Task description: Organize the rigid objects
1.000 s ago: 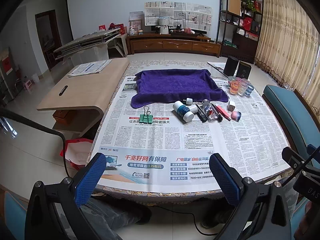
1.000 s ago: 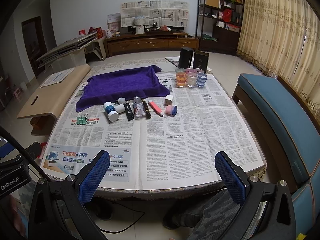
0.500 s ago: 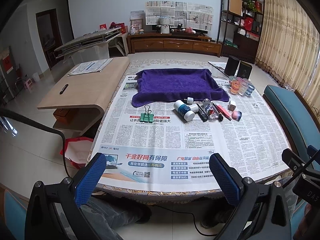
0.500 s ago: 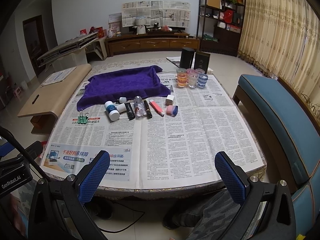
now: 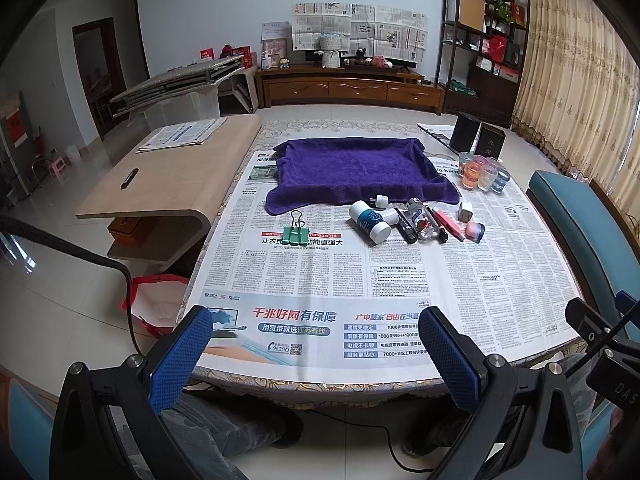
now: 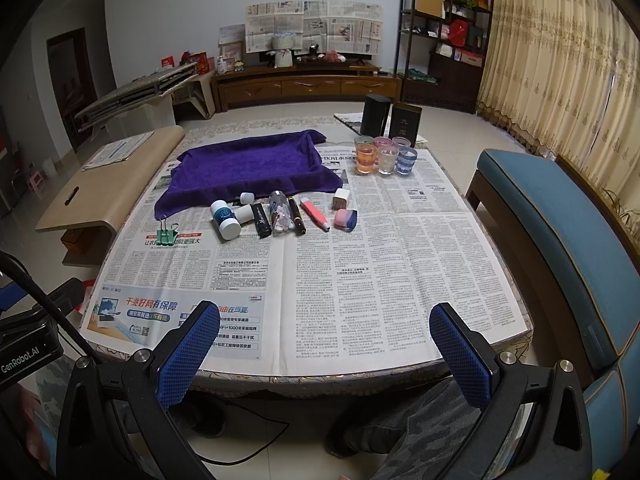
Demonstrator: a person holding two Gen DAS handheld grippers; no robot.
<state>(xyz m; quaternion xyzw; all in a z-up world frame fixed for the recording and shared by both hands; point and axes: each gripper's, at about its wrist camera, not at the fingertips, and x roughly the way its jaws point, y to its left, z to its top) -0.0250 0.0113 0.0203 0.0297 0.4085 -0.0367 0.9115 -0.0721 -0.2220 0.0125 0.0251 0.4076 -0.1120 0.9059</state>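
Both grippers hang at the near edge of the newspaper-covered table point(image 5: 400, 276), well short of everything on it. The left gripper point(image 5: 316, 354) has its blue-padded jaws spread wide apart with nothing between them; the right gripper point(image 6: 326, 350) is the same.

The things to organize lie in a loose row across the middle of the table, just in front of the purple terry towel point(image 5: 352, 168).

Taken from the left:

- **Green metal binder clip** point(image 5: 296, 232), lying apart from the others. Its wire handles point away toward the towel. It looks light and stiff, and is best pinched across the green body.
- **White bottle with a dark teal label** point(image 5: 370, 220), lying on its side. Its long axis runs diagonally, cap end toward the near right. It is round and probably slippery, so it is likely to roll. Gripping across the middle of the body seems best.
- **Small white cap** point(image 5: 381, 201), just behind the bottle.
- **Black tube** point(image 5: 407, 225), **clear plastic bottle** point(image 5: 418, 216), **black pen** point(image 5: 435, 224) and **coral-pink stick** point(image 5: 451, 223). They lie almost side by side, long axes running near to far and fanned slightly. They are crowded, so a finger could knock a neighbour.
- **Small white cube** point(image 5: 465, 212).
- **Pink-and-blue eraser-like block** point(image 5: 475, 232). It is short and should be easy to pinch.

Behind, at the right, stand the coloured glass cups point(image 6: 384, 158). They look fragile.
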